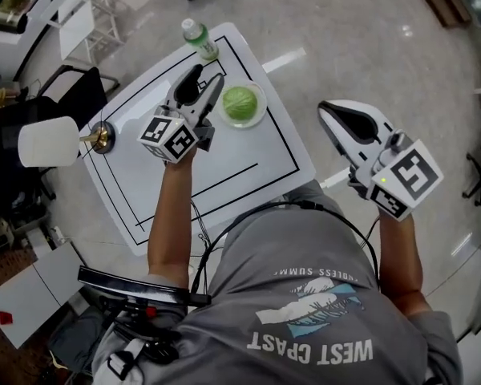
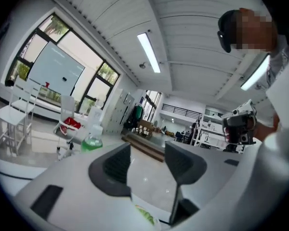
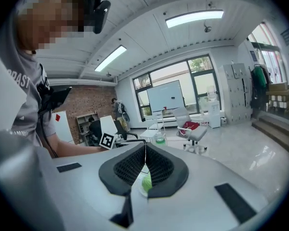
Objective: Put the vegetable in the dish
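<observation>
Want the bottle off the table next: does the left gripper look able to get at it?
Probably yes. The left gripper is just short of the bottle, fingers apart with nothing between them, and only bare table lies between. The dish with the cabbage sits off to one side.

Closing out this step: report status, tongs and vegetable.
Left tongs open, empty, over table. Right tongs shut, empty, off to the side. Cabbage sits in dish. Bottle at table's far edge, not in the way.

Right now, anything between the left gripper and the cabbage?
Nothing visible. The cabbage sits in the dish beside the left gripper, whose fingers are apart and empty; the bottle stands farther back, off that line.
</observation>
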{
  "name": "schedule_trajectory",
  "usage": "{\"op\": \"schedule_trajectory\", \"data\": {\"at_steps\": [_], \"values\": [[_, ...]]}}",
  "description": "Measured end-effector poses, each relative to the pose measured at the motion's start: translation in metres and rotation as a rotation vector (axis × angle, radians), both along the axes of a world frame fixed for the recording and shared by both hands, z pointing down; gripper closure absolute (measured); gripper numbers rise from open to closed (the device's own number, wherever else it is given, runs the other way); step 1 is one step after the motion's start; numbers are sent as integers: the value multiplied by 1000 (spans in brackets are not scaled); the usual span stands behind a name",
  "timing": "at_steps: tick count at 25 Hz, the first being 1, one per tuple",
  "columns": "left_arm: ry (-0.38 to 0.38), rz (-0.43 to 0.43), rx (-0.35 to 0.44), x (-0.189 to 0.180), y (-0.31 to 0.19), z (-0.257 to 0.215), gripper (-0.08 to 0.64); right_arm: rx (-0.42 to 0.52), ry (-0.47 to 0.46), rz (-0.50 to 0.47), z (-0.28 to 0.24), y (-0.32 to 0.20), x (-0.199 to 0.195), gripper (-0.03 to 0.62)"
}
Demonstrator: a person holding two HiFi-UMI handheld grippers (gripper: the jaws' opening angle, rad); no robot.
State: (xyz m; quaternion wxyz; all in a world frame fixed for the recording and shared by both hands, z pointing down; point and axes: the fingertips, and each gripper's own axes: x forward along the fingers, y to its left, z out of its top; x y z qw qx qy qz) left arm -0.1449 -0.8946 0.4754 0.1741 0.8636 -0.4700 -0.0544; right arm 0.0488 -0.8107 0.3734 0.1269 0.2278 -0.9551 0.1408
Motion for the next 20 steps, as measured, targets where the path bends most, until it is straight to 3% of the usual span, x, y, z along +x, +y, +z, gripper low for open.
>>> {"op": "schedule_trajectory", "data": {"at_steps": [2, 4, 9, 20], "values": [[-8, 9, 67, -2, 18, -36, 468, 6, -33, -7, -9, 8, -7, 586], [-12, 18, 124, -4, 37, -68, 545, 29, -44, -15, -17, 16, -15, 586], [-36, 34, 219, -10, 84, -117, 548, 77, -48, -36, -35, 44, -37, 586], [-22, -16, 306, -46, 162, -159, 548, 141, -42, -102, -61, 129, -77, 586]]}}
